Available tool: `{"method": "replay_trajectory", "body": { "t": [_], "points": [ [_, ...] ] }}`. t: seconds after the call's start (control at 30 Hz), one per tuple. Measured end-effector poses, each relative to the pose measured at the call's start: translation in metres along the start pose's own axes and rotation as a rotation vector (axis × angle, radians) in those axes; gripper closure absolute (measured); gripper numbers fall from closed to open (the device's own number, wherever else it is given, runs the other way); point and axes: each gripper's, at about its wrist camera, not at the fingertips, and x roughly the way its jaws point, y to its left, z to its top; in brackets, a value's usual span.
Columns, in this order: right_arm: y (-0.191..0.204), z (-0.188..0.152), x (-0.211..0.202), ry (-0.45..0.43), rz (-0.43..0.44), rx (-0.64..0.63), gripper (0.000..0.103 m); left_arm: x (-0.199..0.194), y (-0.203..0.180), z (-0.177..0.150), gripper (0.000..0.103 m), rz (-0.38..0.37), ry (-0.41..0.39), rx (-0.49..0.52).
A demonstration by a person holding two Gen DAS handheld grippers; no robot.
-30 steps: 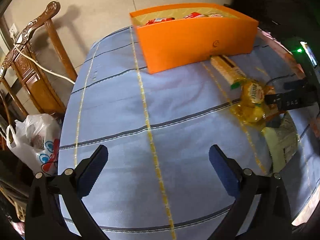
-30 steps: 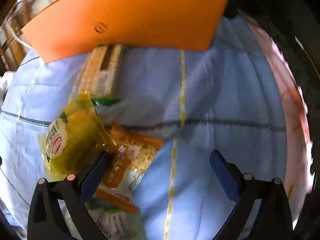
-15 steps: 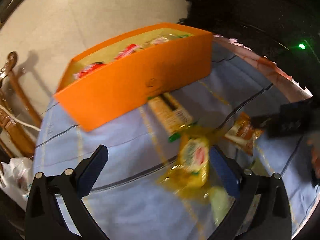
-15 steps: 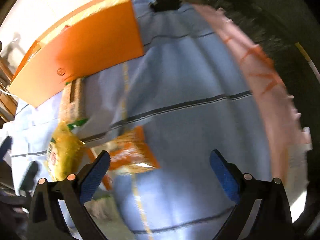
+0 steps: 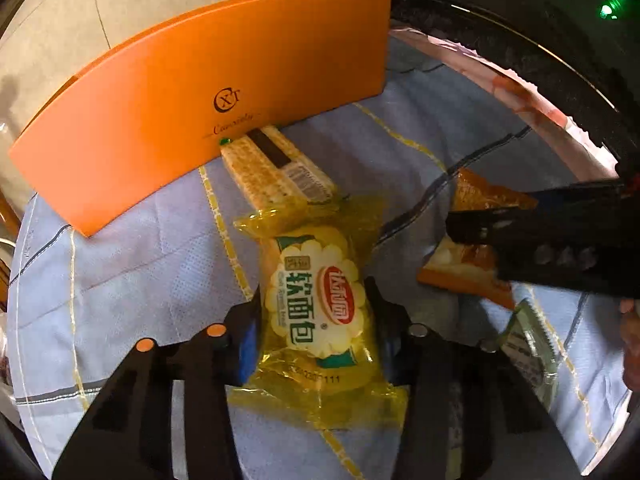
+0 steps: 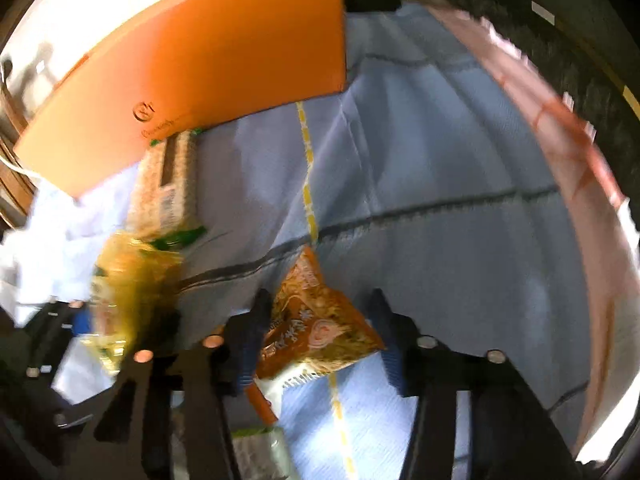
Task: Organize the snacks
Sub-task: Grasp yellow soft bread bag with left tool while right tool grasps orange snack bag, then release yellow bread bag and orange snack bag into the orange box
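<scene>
Your left gripper (image 5: 316, 320) is low over the cloth with its 2 fingers pressed against the sides of the yellow bread packet (image 5: 316, 308), pointing toward the orange box. Your right gripper (image 6: 316, 336) has its 2 fingers clamped on the orange snack packet (image 6: 316, 328); from the left wrist view it reaches in from the right edge, level and side-on. Both grippers sit close together, side by side.

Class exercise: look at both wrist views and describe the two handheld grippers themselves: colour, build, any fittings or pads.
Both the left gripper and the right gripper are matte black plastic with angular, open-framed linkage arms. Round metal rivets dot the pivots, some glinting orange in the light. The jaws carry blue inner pads. No cables or sleeves show.
</scene>
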Motion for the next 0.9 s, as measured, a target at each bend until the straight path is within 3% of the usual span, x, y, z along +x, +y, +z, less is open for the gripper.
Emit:
{"method": "replay_trajectory", "body": {
  "t": [0.07, 0.13, 0.27, 0.37, 0.53, 0.63, 0.7, 0.73, 0.8, 0.9],
  "points": [
    [-0.010, -0.002, -0.012, -0.013, 0.091, 0.066, 0.078, -0.009, -0.001, -0.002, 0.061, -0.026, -0.012, -0.017],
    [-0.019, 0.000, -0.024, -0.034, 0.128, 0.101, 0.089, -0.018, -0.002, -0.003, 0.062, -0.012, -0.020, -0.007],
    [-0.027, 0.002, -0.035, -0.046, 0.164, 0.122, 0.091, -0.028, 0.010, 0.000, 0.062, 0.007, -0.027, -0.009],
    [-0.040, 0.002, -0.039, -0.059, 0.261, 0.188, 0.091, -0.039, 0.024, -0.001, 0.062, 0.017, -0.030, -0.041],
    [-0.025, 0.018, -0.091, -0.169, 0.237, 0.092, 0.091, -0.075, 0.043, 0.008, 0.062, 0.078, -0.106, -0.055],
    [-0.001, 0.050, -0.122, -0.246, 0.175, -0.026, 0.091, -0.094, 0.059, 0.031, 0.062, 0.088, -0.118, -0.094],
    [0.020, 0.078, -0.145, -0.311, 0.120, -0.125, 0.091, -0.112, 0.074, 0.057, 0.062, 0.144, -0.144, -0.118],
    [0.029, 0.093, -0.152, -0.331, 0.135, -0.150, 0.091, -0.126, 0.087, 0.073, 0.062, 0.176, -0.169, -0.162],
    [0.045, 0.130, -0.162, -0.334, 0.178, -0.183, 0.091, -0.145, 0.109, 0.098, 0.062, 0.175, -0.197, -0.242],
    [0.070, 0.176, -0.165, -0.338, 0.104, -0.251, 0.091, -0.165, 0.139, 0.140, 0.062, 0.208, -0.198, -0.294]
  ]
}}
